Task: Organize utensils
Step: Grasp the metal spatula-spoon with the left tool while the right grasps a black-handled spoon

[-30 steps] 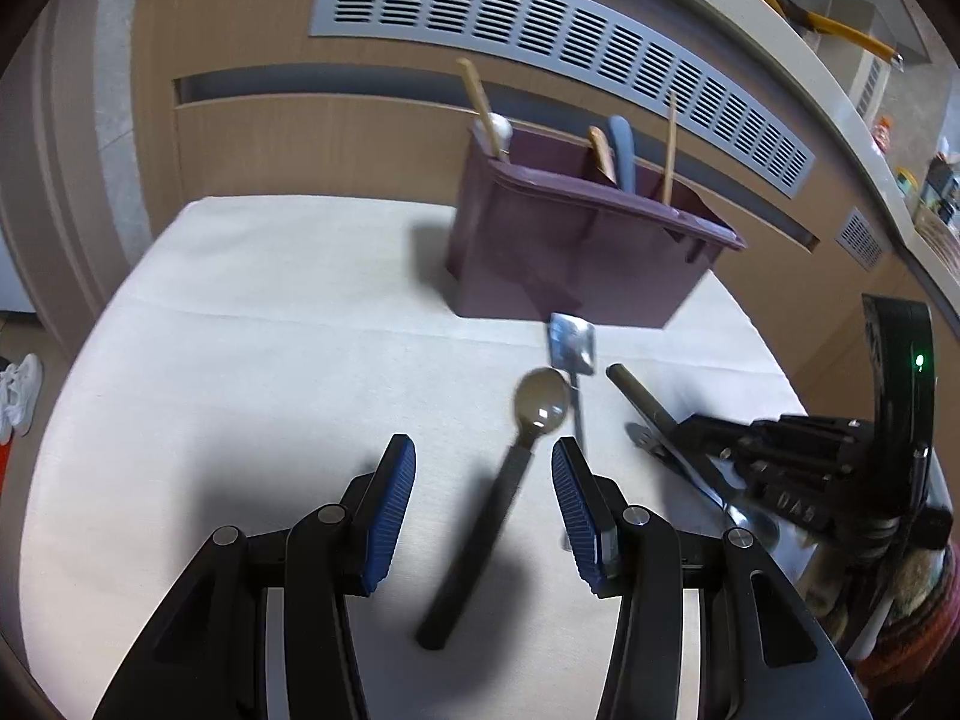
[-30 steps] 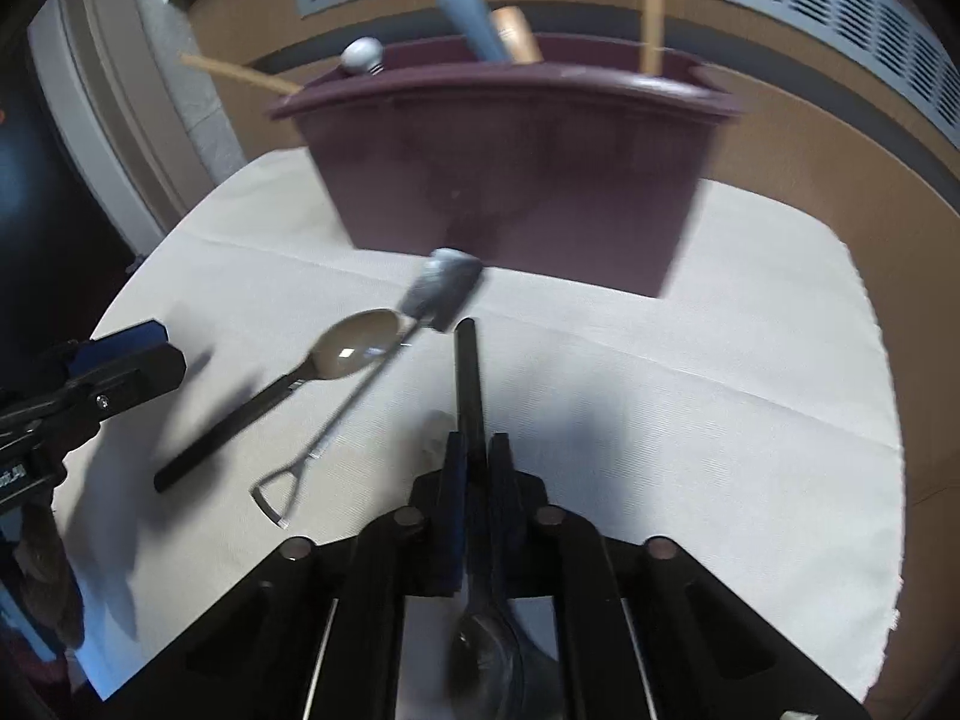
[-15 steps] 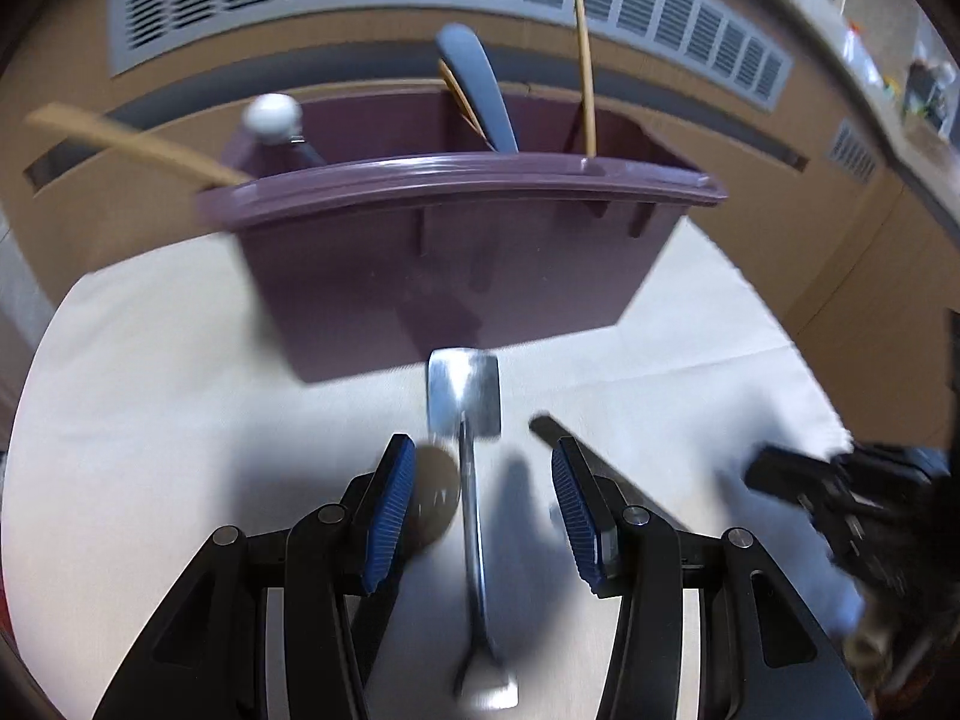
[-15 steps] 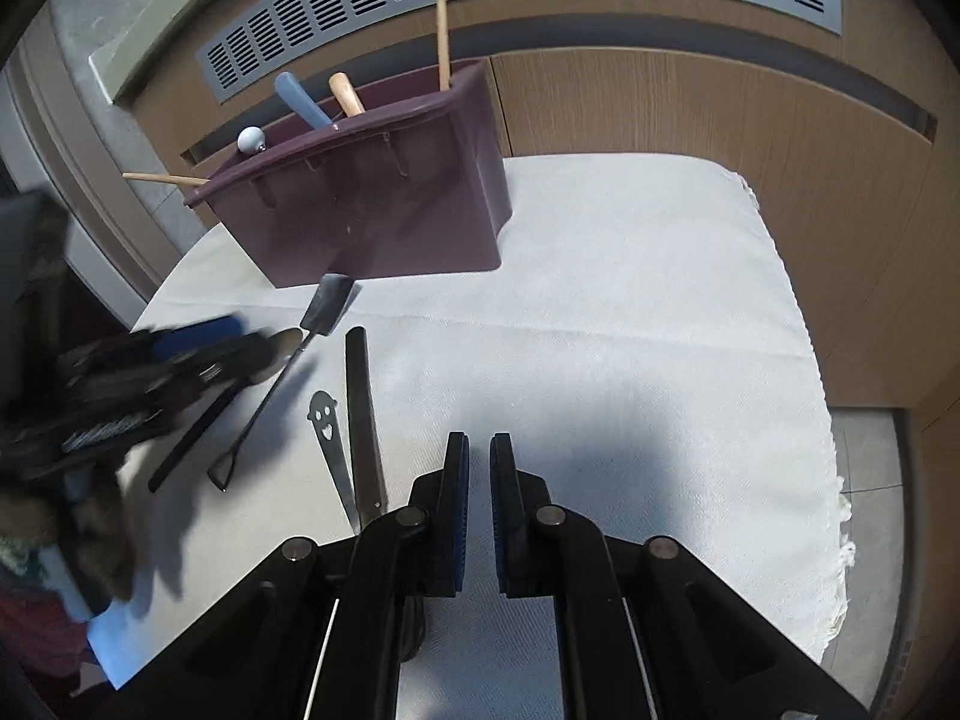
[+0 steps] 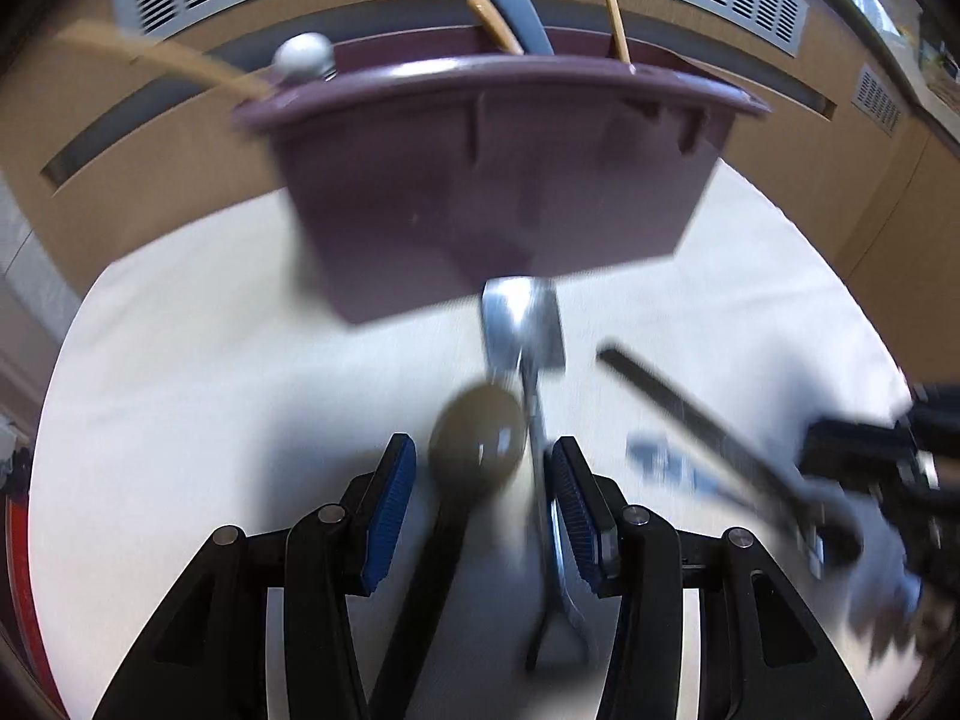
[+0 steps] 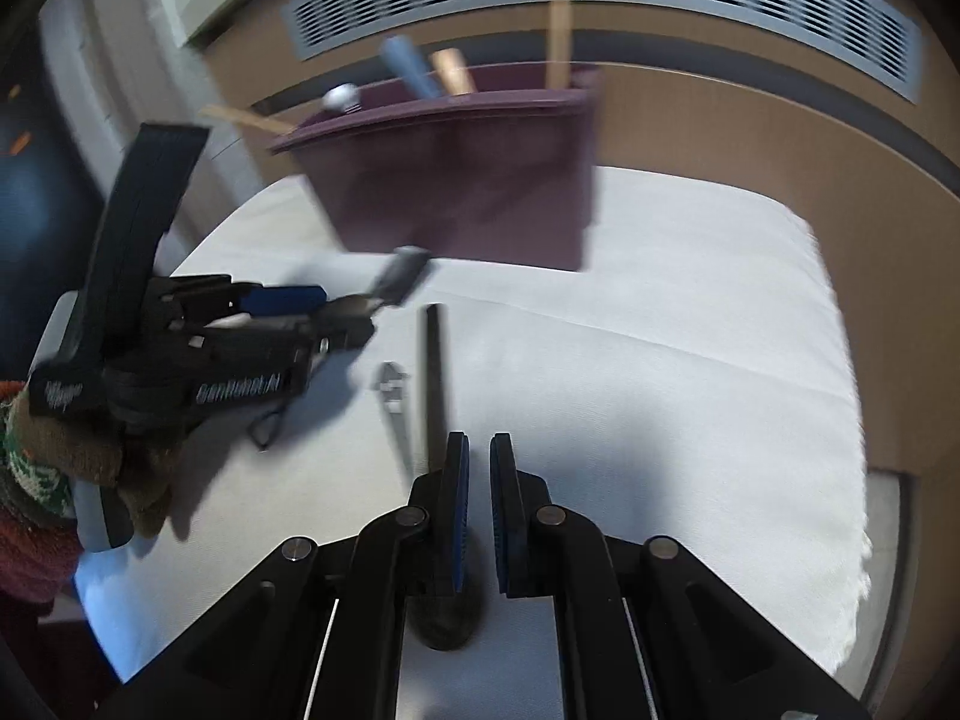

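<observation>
Pickup is the step in hand, I judge: my left gripper (image 5: 483,483), jaws apart, straddles the dark spoon (image 5: 477,450) and the shovel-shaped steel spoon (image 5: 523,324), lying at 6 o'clock of the maroon caddy (image 5: 492,180). Next I must single out one, then close. My right gripper (image 6: 474,495) is nearly together, empty.

On the white cloth (image 6: 690,372) before you: the purple plastic utensil caddy (image 5: 498,180) at the back; in front of it, left to right, your brown black-handled spoon (image 5: 477,447), small steel shovel-shaped spoon (image 5: 525,324) and long black-handled utensil (image 5: 708,426).
</observation>
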